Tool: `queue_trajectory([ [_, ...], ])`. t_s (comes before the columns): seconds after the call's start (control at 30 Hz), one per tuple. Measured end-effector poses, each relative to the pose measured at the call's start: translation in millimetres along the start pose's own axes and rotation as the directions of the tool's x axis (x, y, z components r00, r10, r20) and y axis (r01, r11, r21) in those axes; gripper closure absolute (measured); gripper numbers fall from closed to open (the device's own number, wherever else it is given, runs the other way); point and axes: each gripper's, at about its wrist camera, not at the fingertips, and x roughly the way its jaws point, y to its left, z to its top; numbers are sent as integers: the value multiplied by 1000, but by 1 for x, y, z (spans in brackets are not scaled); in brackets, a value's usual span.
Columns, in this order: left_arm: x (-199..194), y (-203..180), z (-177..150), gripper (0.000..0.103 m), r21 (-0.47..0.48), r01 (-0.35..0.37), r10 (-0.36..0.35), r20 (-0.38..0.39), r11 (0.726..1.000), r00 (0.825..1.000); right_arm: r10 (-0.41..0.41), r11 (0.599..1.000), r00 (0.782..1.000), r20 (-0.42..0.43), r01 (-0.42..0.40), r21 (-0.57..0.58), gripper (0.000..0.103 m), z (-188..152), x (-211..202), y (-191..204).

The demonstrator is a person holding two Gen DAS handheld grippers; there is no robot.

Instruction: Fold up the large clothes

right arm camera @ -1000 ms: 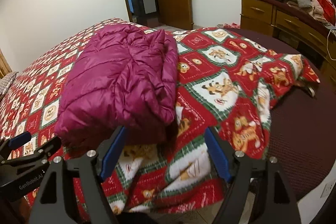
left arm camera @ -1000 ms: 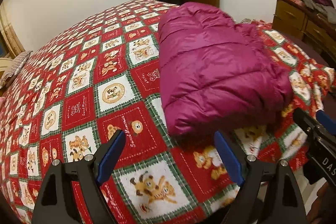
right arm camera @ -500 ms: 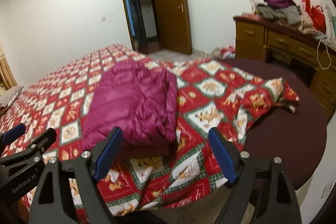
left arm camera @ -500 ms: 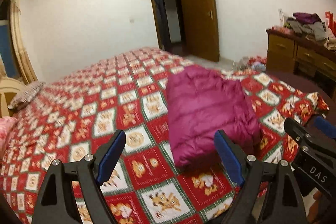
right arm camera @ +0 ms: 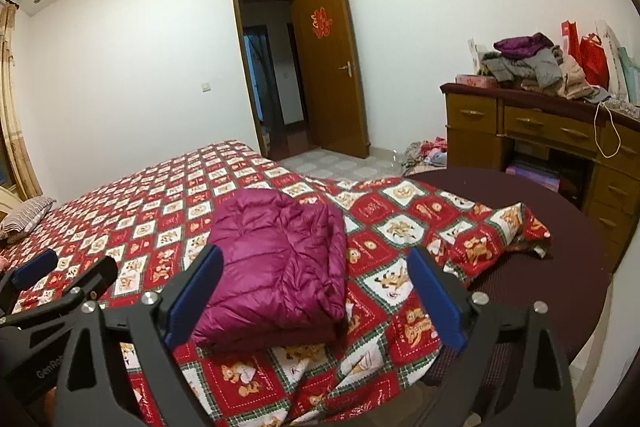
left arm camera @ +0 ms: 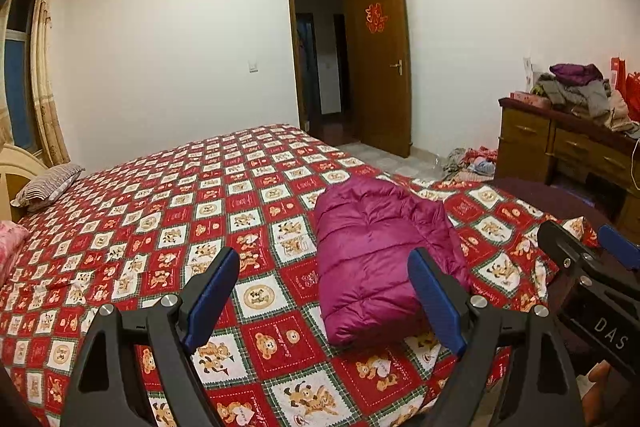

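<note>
Jaws spread wide on the left gripper (left arm camera: 324, 291), nothing between them; the right gripper (right arm camera: 316, 291) is opening its jaws too, equally empty. Both hover above the near edge of the bed. Just ahead lies one purple puffer jacket (right arm camera: 280, 263), folded into a compact bundle on the red patterned quilt (left arm camera: 160, 219). The risk, as I read it: that slippery, springy filling could let the top layer slide or puff open if bumped. Count: two grippers, one jacket on the bed, one heap of clothes (right arm camera: 536, 67) waiting on the dresser (right arm camera: 532, 131).
</note>
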Motion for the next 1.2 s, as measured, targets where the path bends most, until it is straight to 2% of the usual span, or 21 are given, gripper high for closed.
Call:
queue_trajectory([
  [0.43, -6, 5, 4, 16, -9, -5, 5, 28, 1000, 1000, -12, 1000, 998, 54, 13, -11, 6, 5, -11, 4],
  [1.2, -12, 6, 4, 16, -13, -2, 3, 55, 1000, 998, -9, 1000, 998, 66, 10, -26, 5, 7, -13, 9],
])
